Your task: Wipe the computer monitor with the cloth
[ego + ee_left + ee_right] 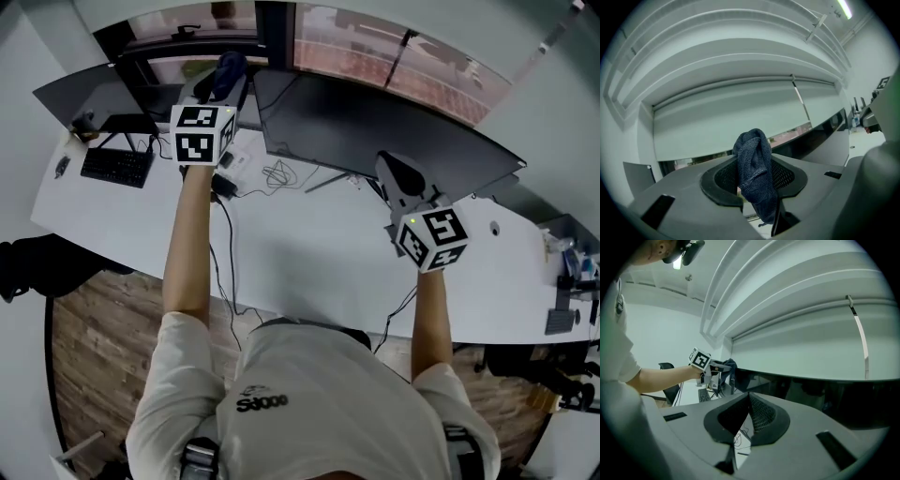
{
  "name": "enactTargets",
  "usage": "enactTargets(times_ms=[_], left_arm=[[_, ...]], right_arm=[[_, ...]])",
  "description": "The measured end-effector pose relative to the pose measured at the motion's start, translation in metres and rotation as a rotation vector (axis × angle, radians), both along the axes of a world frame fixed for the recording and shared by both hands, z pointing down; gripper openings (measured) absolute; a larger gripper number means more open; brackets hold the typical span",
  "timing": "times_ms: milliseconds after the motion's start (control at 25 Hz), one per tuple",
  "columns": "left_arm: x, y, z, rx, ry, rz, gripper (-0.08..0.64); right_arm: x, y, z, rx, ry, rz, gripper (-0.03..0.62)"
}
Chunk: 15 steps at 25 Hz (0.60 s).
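Note:
The wide dark monitor (375, 131) stands at the back of the white desk (309, 253). My left gripper (223, 92) is raised near the monitor's upper left corner and is shut on a dark blue cloth (227, 71). In the left gripper view the cloth (752, 154) is bunched between the jaws and hangs down below them. My right gripper (401, 180) is held in front of the monitor's lower right part, shut with nothing in it; its tips (749, 397) meet. From the right gripper view, the left gripper (701, 361) and cloth (730, 366) show by the monitor (811, 392).
A second monitor (84, 94) and a black keyboard (117, 166) are at the desk's far left. Loose cables (277, 173) and a small black box (225, 186) lie below the monitor. Small items (567, 253) crowd the desk's right end.

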State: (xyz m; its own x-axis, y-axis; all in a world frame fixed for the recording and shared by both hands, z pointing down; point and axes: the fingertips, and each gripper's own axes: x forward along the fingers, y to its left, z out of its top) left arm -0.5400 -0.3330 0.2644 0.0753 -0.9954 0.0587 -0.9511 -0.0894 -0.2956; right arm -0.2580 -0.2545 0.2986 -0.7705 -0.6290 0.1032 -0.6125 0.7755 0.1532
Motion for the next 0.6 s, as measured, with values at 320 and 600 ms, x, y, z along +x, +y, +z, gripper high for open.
enactTargets(times_ms=[320,600], left_arm=[[0.006,-0.018,0.037,-0.060,-0.051,0.125,0.163],[0.006,-0.017,0.105,-0.191,-0.041,0.152,0.163]], right_arm=[[-0.016,0.002,0.031,-0.050,0.053,0.056,0.005],[-0.032,0.000,0.047,-0.066,0.077,0.056,0.005]])
